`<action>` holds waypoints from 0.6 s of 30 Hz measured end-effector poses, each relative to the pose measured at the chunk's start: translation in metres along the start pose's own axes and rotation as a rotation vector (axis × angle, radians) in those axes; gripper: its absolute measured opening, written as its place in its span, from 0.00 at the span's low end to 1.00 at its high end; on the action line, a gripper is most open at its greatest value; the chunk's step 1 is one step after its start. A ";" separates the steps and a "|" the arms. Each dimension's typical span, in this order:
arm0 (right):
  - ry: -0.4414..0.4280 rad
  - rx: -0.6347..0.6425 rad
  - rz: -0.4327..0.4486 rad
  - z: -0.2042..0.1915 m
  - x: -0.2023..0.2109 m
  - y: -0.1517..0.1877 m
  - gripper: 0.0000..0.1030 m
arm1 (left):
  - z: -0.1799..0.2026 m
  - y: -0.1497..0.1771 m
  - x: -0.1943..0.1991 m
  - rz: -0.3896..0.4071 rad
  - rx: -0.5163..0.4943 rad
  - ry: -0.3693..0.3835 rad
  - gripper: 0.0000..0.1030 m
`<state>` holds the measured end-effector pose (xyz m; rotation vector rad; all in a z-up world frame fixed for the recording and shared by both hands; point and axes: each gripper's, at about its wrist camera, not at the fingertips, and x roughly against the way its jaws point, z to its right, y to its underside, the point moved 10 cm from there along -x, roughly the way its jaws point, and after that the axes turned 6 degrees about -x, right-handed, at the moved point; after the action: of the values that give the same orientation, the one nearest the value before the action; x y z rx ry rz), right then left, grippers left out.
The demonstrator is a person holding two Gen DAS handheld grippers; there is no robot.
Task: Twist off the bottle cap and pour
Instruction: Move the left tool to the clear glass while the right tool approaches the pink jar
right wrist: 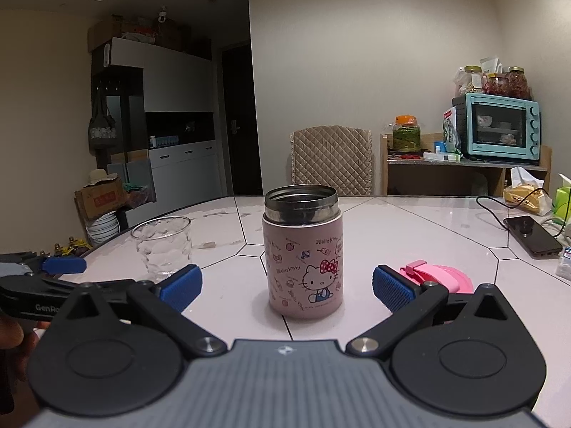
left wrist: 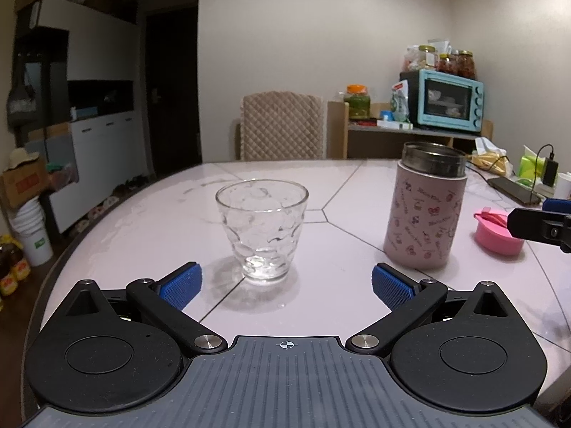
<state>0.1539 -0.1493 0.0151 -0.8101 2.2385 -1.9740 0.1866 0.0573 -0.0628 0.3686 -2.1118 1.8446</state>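
A pink Hello Kitty bottle (right wrist: 304,271) with a steel rim stands upright and uncapped on the table; it also shows in the left wrist view (left wrist: 424,214). Its pink cap (right wrist: 440,278) lies on the table to its right, also seen in the left wrist view (left wrist: 498,232). A clear dimpled glass (left wrist: 262,230) stands left of the bottle, looking empty; it also shows in the right wrist view (right wrist: 163,246). My left gripper (left wrist: 285,283) is open, just short of the glass. My right gripper (right wrist: 287,285) is open, just short of the bottle.
The table (left wrist: 142,235) is pale with a rounded left edge. A phone (right wrist: 533,237) on a cable lies at the far right, with packets behind it. A quilted chair (right wrist: 330,160) stands behind the table. A shelf holds a blue toaster oven (right wrist: 499,128).
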 end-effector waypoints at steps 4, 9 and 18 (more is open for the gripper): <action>0.001 0.001 -0.004 0.001 -0.009 -0.002 1.00 | -0.002 -0.002 -0.011 0.008 -0.002 0.021 1.00; 0.004 0.001 -0.001 0.002 -0.017 -0.005 1.00 | -0.004 -0.004 -0.025 0.006 -0.013 0.040 1.00; 0.005 0.012 -0.004 0.003 -0.034 -0.010 1.00 | -0.016 -0.013 -0.049 0.019 -0.024 0.057 1.00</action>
<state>0.1877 -0.1383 0.0134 -0.8106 2.2277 -1.9911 0.2375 0.0707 -0.0680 0.2880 -2.1039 1.8169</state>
